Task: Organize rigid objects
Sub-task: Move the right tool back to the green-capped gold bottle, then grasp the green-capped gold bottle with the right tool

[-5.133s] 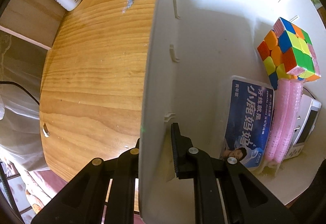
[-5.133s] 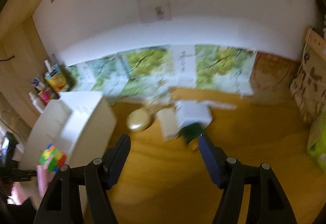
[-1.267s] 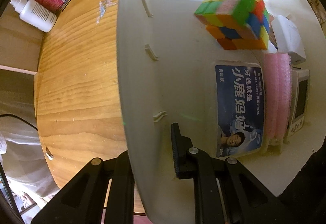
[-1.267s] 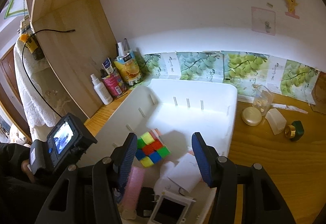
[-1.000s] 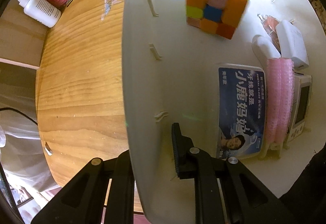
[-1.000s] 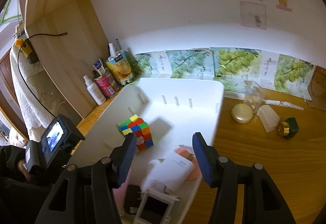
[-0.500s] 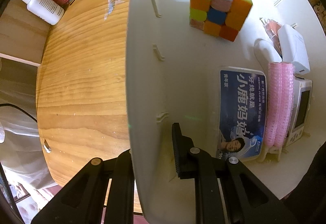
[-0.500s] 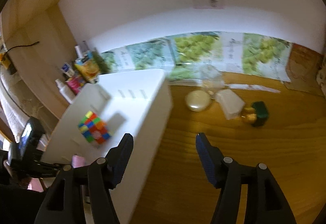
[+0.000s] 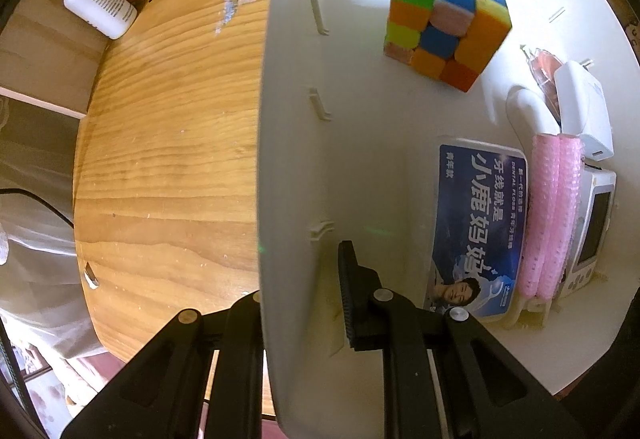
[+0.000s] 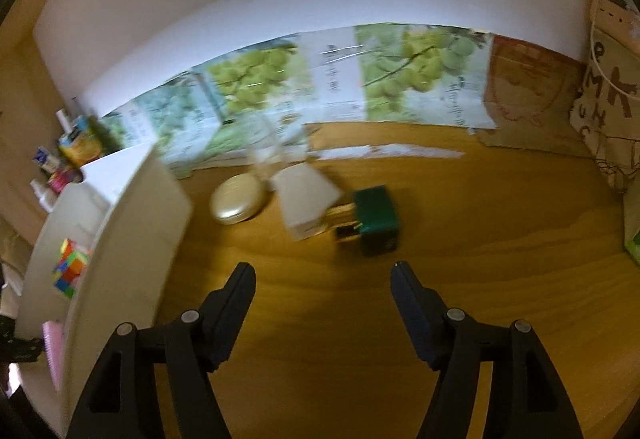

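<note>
White storage bin point(image 9: 288, 127) sits on wooden table point(image 9: 168, 143); left gripper point(image 9: 300, 279) points straight down, clenched on bin's side wall, one finger outside, one inside. Right gripper point(image 10: 322, 273) angled down over table w/ jaws apart, just been widening, nothing btwn them. Inside bin: floss box point(image 9: 478, 227), pink bubble-wrap roll point(image 9: 554, 215), Rubik's cube point(image 9: 446, 15), white charger point(image 9: 584, 111). Ahead of right gripper, blurred: gold compact point(image 10: 238, 204), whitish box point(image 10: 306, 201), green-gold bottle point(image 10: 372, 221). Device w/ screen point(image 9: 596, 227) partly hidden behind roll.
</note>
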### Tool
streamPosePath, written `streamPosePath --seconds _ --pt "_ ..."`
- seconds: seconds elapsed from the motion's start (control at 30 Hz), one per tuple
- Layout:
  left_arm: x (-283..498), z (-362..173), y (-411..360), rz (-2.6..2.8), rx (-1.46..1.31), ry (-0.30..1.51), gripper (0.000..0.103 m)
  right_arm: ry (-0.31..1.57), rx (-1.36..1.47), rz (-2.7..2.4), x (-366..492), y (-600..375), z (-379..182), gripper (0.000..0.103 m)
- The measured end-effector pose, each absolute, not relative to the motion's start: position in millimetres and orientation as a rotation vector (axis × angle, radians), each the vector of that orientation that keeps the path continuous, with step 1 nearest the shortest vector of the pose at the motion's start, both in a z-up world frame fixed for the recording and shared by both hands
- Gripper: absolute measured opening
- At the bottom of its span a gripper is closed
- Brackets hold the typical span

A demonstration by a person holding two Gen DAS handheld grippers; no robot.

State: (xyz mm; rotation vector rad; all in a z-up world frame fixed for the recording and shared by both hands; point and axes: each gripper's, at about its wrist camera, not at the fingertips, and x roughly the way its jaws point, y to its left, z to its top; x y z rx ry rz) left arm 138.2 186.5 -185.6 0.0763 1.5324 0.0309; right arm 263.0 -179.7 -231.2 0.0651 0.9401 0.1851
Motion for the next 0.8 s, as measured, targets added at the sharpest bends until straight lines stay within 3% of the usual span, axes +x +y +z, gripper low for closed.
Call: streamPosePath --seconds 0.6,0.8 --pt "139 -191 192 0.065 0.046 1.545 0.018 0.934 -0.031 0.169 305 -181 -260 0.074" --pt "141 -193 193 0.068 0.044 1.545 0.018 0.937 -0.044 0.199 309 -175 -259 0.057"
